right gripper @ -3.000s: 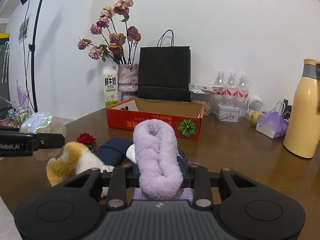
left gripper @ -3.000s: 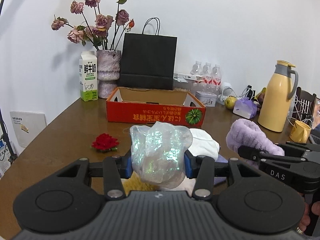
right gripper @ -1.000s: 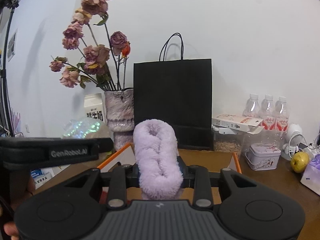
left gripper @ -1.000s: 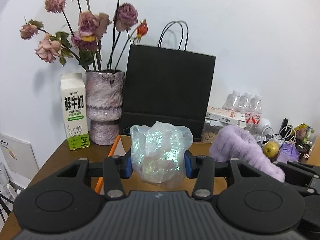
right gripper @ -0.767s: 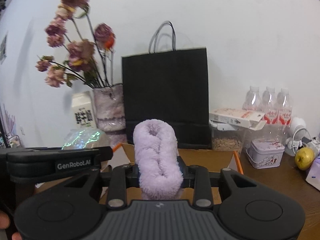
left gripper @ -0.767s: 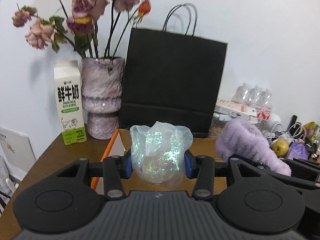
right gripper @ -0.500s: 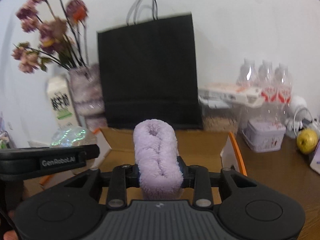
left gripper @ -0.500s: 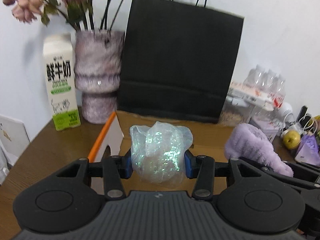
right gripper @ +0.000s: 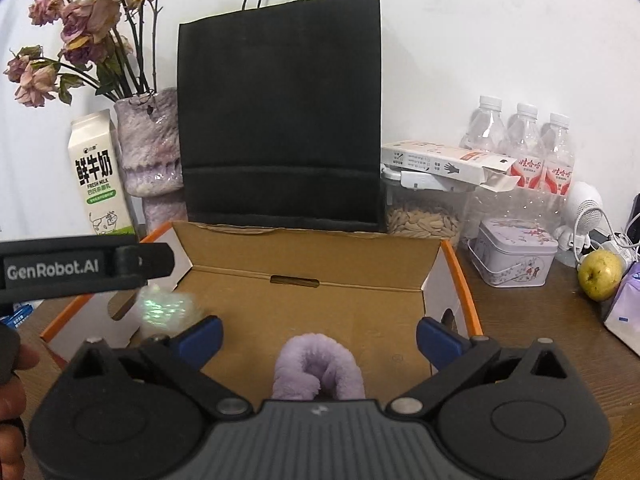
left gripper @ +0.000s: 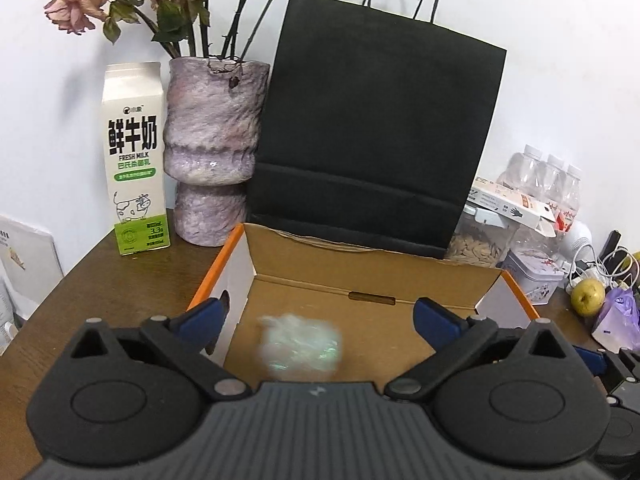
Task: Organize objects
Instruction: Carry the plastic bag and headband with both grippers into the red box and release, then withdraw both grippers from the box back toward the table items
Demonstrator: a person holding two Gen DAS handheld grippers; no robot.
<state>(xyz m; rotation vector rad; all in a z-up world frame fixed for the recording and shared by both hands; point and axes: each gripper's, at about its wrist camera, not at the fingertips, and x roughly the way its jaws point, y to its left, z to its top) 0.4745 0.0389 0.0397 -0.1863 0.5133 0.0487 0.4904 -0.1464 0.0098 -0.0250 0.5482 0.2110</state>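
Observation:
An open orange-edged cardboard box point(left gripper: 372, 276) point(right gripper: 308, 260) stands on the brown table. My left gripper point(left gripper: 318, 314) is open above the box. The iridescent plastic bag point(left gripper: 300, 350) is blurred below it, free of the fingers, inside the box; it also shows in the right wrist view point(right gripper: 168, 308). My right gripper point(right gripper: 318, 330) is open above the box. The fluffy purple scrunchie point(right gripper: 318, 372) is below it, free of the fingers, over the box floor.
A black paper bag point(left gripper: 372, 120) stands right behind the box. A milk carton point(left gripper: 134, 160) and a vase of dried roses point(left gripper: 212, 136) are at back left. Water bottles point(right gripper: 524, 148), a tin point(right gripper: 512, 252), a seed jar point(right gripper: 424, 216) and an apple point(right gripper: 600, 268) are at right.
Both grippers have opened over the box. The iridescent bag has dropped out of the left one and the purple scrunchie out of the right one, down into the box.

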